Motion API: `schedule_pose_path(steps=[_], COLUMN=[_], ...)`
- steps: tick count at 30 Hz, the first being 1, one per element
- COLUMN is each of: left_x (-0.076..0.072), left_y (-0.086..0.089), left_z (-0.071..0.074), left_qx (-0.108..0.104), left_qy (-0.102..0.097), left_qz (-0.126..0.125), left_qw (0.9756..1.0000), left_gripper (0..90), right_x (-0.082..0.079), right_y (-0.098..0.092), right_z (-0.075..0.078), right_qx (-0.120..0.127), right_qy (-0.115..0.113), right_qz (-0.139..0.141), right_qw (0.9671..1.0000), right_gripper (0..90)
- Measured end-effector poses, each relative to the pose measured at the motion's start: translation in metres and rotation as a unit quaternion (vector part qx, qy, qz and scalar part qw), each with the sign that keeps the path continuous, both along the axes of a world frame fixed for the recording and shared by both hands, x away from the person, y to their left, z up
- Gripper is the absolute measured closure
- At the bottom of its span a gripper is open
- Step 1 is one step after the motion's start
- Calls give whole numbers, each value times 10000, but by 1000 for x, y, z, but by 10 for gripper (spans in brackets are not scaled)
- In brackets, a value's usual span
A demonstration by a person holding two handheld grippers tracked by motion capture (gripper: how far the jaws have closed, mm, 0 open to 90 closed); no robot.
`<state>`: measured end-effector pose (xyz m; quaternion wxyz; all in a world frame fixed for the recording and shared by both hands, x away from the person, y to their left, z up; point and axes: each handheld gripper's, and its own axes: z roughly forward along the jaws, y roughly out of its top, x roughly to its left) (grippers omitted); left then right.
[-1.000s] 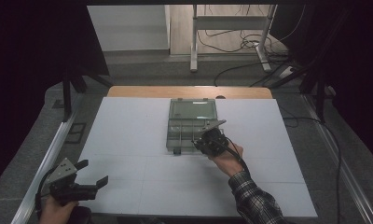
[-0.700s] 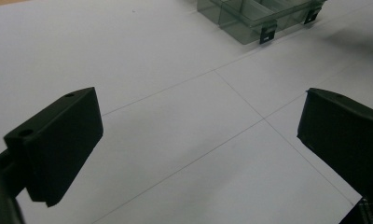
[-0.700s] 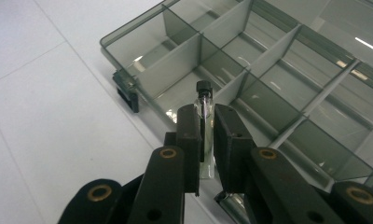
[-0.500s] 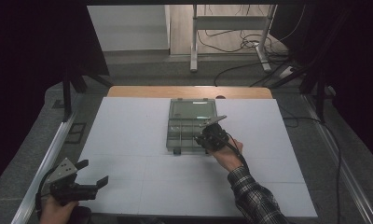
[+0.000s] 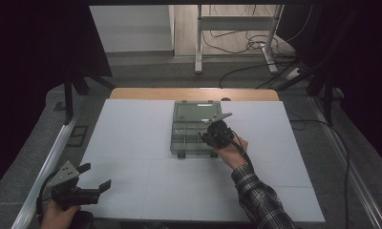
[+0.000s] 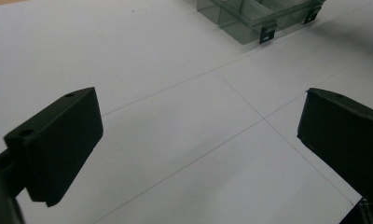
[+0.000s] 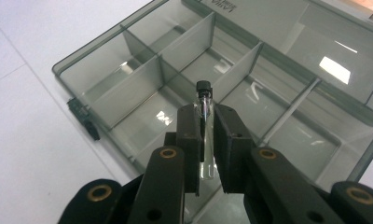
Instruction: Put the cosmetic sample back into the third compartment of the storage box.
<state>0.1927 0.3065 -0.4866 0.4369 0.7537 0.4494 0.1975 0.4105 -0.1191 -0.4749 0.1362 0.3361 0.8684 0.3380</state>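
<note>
The glass vial (image 7: 204, 126), clear with a black cap, stands upright between our right gripper (image 7: 205, 140) fingers, which are closed tight on it above the front compartments of the smoky transparent organiser box (image 7: 128, 60). White lettering on its open lid is too cut off to read. The compartments we see hold nothing. Our left gripper (image 5: 91, 183) hangs wide open, holding nothing, over the white bench (image 5: 132, 143), well apart from the box.

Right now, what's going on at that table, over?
Right gripper shut on small glass vial, above open compartment box. Left gripper open, idle. Nothing in the way.
</note>
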Motion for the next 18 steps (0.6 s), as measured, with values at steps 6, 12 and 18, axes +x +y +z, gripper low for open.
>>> schedule_pose_path(steps=[6, 12, 18], left_x=[0, 0, 0], left_y=[0, 0, 0], left_z=[0, 0, 0], left_qx=[-3, -6, 2], left_qy=[1, 2, 7], left_qz=[-1, -2, -6], left_qw=[10000, 10000, 10000], left_gripper=[3, 3, 4], right_x=[8, 16, 25], right_y=[1, 2, 0], right_z=[2, 2, 2], right_qx=[15, 23, 43], right_qy=[-71, -104, -139], right_qz=[-34, -98, -191], right_qw=[10000, 9999, 9997], right_gripper=[807, 807, 807])
